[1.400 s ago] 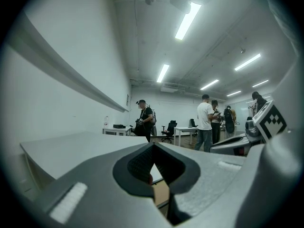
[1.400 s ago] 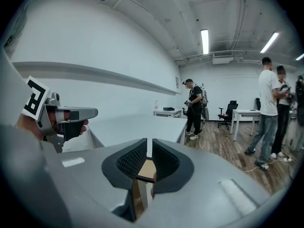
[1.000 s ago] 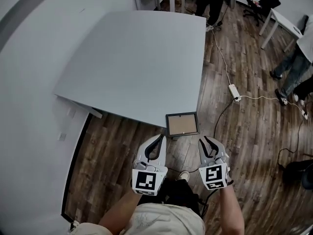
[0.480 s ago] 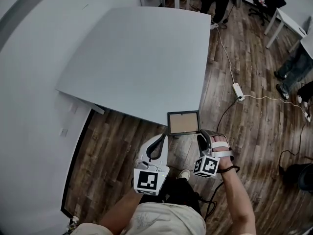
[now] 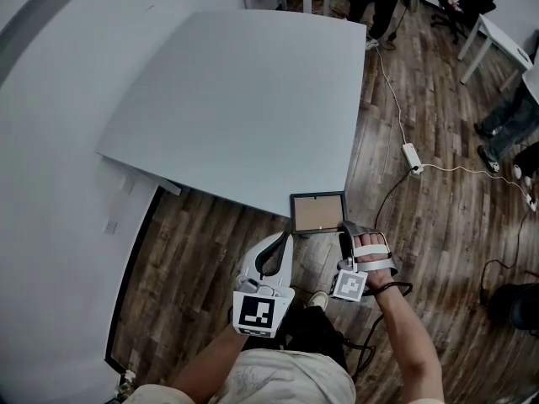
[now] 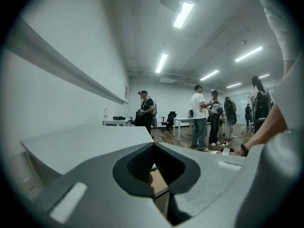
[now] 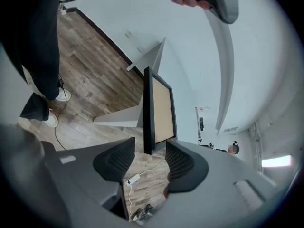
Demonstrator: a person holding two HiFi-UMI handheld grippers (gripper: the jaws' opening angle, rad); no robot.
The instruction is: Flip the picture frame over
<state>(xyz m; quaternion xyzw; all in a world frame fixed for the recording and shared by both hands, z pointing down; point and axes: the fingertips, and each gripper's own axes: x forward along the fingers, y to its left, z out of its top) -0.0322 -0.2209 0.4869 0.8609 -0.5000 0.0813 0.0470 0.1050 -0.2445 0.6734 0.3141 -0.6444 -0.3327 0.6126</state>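
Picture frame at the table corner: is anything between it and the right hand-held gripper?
Nothing visible stands in the way. In the right gripper view the picture frame has its dark edge in the gap between the open jaws of the right hand-held gripper, with neither jaw clearly touching it. The frame lies at the near corner of the table.

One picture frame [image 5: 317, 213]; one table [image 5: 244, 99]; left tongs [image 5: 283, 241], right tongs [image 5: 345, 230]: two.

The picture frame [image 5: 317, 213] lies on the near corner of the desk [image 5: 236, 108], just ahead of both tongs. Its near right edge sits between the parted right tongs [image 5: 344, 229]. The left tongs [image 5: 283, 241] are just behind its left corner, apart from it.
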